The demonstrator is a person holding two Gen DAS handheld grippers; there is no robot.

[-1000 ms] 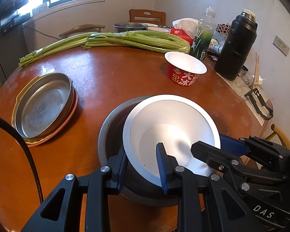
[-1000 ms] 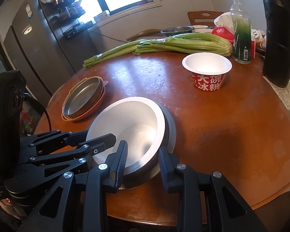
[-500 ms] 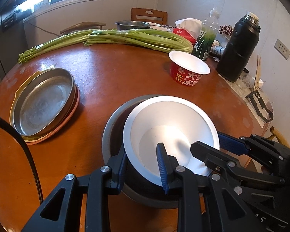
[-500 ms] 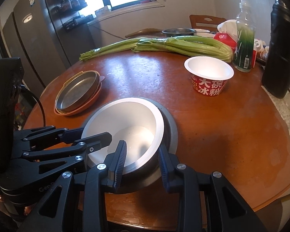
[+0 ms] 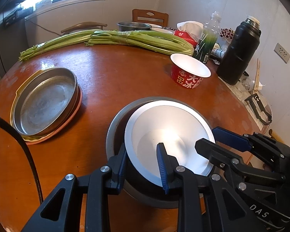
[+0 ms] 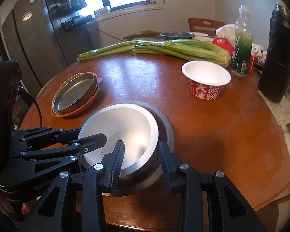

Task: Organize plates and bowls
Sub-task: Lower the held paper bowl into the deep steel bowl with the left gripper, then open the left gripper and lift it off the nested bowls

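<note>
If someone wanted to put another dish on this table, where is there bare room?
The widest bare patch is mid-table, bordered by the celery, the stacked metal pans, the red paper bowl and the white bowl. Another lies right of the white bowl, toward the table edge. The far right is crowded, around the black flask and bottle.

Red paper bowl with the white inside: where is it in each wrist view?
Left wrist: red paper bowl upper right of centre, just left of the black flask.
Right wrist: red paper bowl right of centre, upper half, flask at far right.
Shared landmark: celery bundle behind it.
</note>
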